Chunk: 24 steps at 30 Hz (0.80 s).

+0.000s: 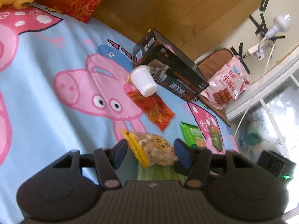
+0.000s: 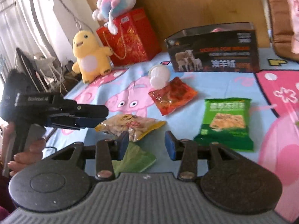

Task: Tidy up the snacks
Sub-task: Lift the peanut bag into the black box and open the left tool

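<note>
Snacks lie on a cartoon pig bedsheet (image 2: 233,85). My left gripper (image 1: 150,152) is open, its fingers either side of a yellow-edged peanut bag (image 1: 157,148), which also shows in the right wrist view (image 2: 130,126). My right gripper (image 2: 146,145) is open and empty, just above a pale green packet (image 2: 136,158). A green cracker bag (image 2: 226,122), a red spicy packet (image 2: 172,95) and a white cup (image 2: 158,76) lie farther off. The left gripper (image 2: 93,119) shows at the left of the right wrist view.
A black box with sheep pictures (image 2: 214,54) stands at the back. A red gift bag (image 2: 130,37), a yellow plush toy (image 2: 89,56) and a pastel plush (image 2: 115,0) stand at the back left. A pink snack bag (image 1: 227,83) lies beyond the bed edge.
</note>
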Motion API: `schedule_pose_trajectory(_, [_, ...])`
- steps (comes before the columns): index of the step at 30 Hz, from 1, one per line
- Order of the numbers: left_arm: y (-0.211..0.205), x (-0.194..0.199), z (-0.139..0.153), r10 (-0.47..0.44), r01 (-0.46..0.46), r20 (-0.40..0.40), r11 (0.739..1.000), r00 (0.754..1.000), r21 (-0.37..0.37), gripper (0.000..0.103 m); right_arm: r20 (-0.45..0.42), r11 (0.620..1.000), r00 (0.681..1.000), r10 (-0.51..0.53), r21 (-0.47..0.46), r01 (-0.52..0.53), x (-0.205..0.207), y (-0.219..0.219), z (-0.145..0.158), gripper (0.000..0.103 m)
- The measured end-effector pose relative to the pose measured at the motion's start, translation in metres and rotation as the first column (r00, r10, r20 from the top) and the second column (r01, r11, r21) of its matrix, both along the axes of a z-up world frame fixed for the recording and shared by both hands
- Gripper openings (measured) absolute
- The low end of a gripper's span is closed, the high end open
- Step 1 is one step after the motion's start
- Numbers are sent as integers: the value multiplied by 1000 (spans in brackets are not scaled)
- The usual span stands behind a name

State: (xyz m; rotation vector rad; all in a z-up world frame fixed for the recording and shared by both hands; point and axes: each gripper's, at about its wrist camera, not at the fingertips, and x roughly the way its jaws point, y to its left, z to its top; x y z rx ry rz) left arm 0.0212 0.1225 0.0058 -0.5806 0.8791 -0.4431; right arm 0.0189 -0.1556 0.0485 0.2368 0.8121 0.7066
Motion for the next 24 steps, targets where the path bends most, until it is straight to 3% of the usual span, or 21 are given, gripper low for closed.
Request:
schedule_pose_trajectory(2, [-8,4,-6,-6,7,-25,999,1000,40,38,-9,1000,1000,25,-9,-25,4,9,-5,44])
schedule_pose_trajectory(4, [-11,2,-6,-15,15,-12,999,1000,50,37,-25,999,999,38,9,-37,6,14,-10,27])
schedule_pose_trajectory(9, [-14,3,6,-49,48,16,998,999,40,35,43,1000,999,25,-11,-25,-5,14,0,24])
schedule_pose_trajectory(13, [-25,19,34,-79,73,92,995,993,60,35,122,1000,993,-1,-27,5,-6,10,15,24])
schedule_pose_trajectory(19, [-56,84,81,-126,103,225,988,966,113,35,261,996,963,-73,-25,82,28,-6,46,23])
schedule_pose_trajectory(24, [-84,143,94,-117,75,261,983,958,166,38,337,982,928,-158,-41,182,81,-11,61,24])
